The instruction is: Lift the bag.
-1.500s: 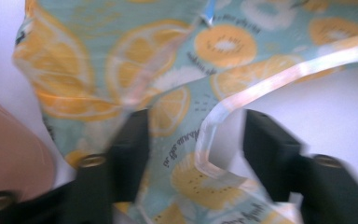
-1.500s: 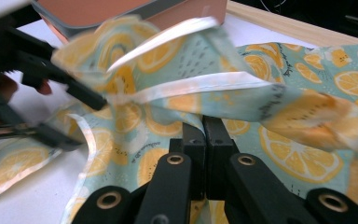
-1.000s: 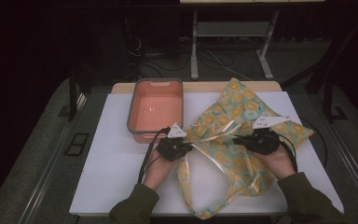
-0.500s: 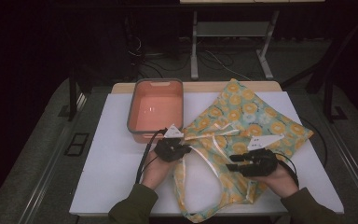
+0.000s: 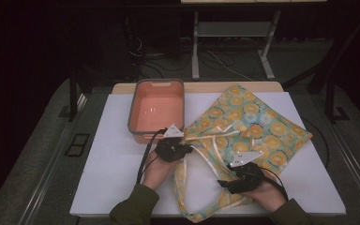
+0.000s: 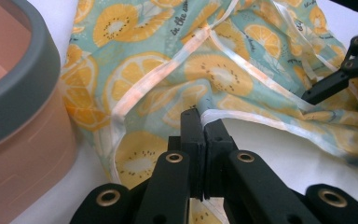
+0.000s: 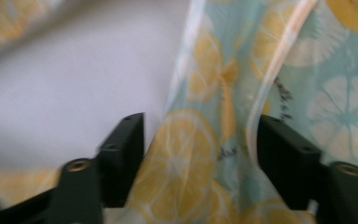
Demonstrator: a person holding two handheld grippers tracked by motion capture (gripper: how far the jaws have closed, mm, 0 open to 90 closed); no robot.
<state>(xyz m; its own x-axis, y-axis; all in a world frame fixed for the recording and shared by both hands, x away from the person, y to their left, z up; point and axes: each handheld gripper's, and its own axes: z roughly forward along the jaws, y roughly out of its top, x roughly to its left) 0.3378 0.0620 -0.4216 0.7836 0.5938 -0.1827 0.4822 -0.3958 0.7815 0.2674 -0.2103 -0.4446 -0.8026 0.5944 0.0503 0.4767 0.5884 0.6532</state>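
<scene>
From the high view, I see the lemon-print cloth (image 5: 243, 126) spread over the right half of the white bench (image 5: 103, 178), one corner lying against the orange tub (image 5: 157, 110) with the grey rim. My left gripper (image 5: 180, 147) sits at the cloth's near-left edge just beside the tub; my right gripper (image 5: 229, 183) is low over the cloth's near edge, where a long flap runs toward me.

In the left gripper view, the jaws are pressed together on the pale ribbon hem (image 6: 214, 114) of the cloth, with nothing but fabric between them. The tub wall (image 6: 23, 140) stands close on the left, and the other gripper's jaw shows at the far right.

In the right gripper view, blurred, the jaws have just been opening and now stand about half apart, astride a fold of the cloth (image 7: 200, 154); the pads do not press it, so I hold nothing on that side.

My worry: the left pinch has only the thin hem, so a hard pull could slip it free. If I shut the right jaws here, I may catch several layers or the loose ribbon and bunch the cloth. Dragging left could nudge the tub.
</scene>
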